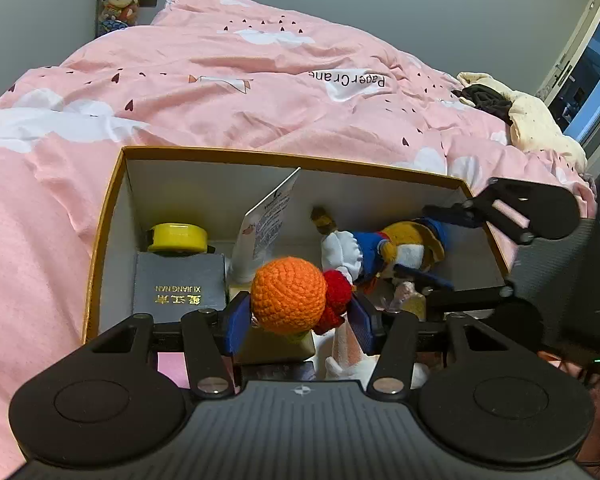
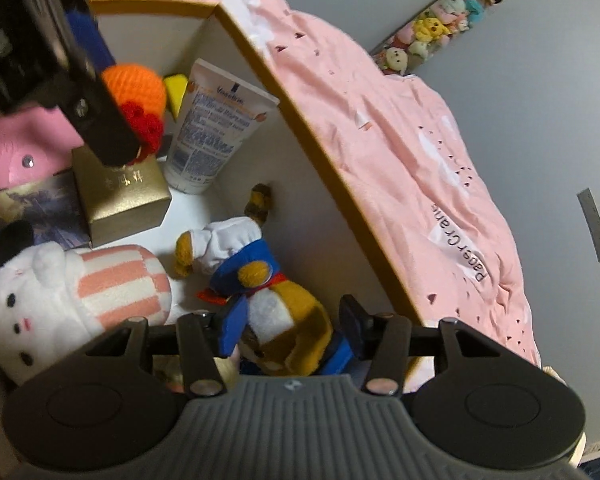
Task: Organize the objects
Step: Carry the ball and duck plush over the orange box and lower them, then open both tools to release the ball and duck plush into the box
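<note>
Gold-rimmed cardboard box (image 1: 112, 216) sits on the pink bed quilt (image 1: 220, 92), and I see it holding a yellow tape measure (image 1: 178, 237), a dark book (image 1: 180, 286), a lotion tube (image 2: 210, 128), a gold carton (image 2: 122, 200) and a striped plush (image 2: 72, 292). My left claw (image 1: 298, 322) grips the orange crochet toy (image 1: 288, 294) inside the box. My right claw (image 2: 288, 330) straddles the blue-clad plush doll (image 2: 268, 300), half-open; whether it grips, I cannot tell.
</note>
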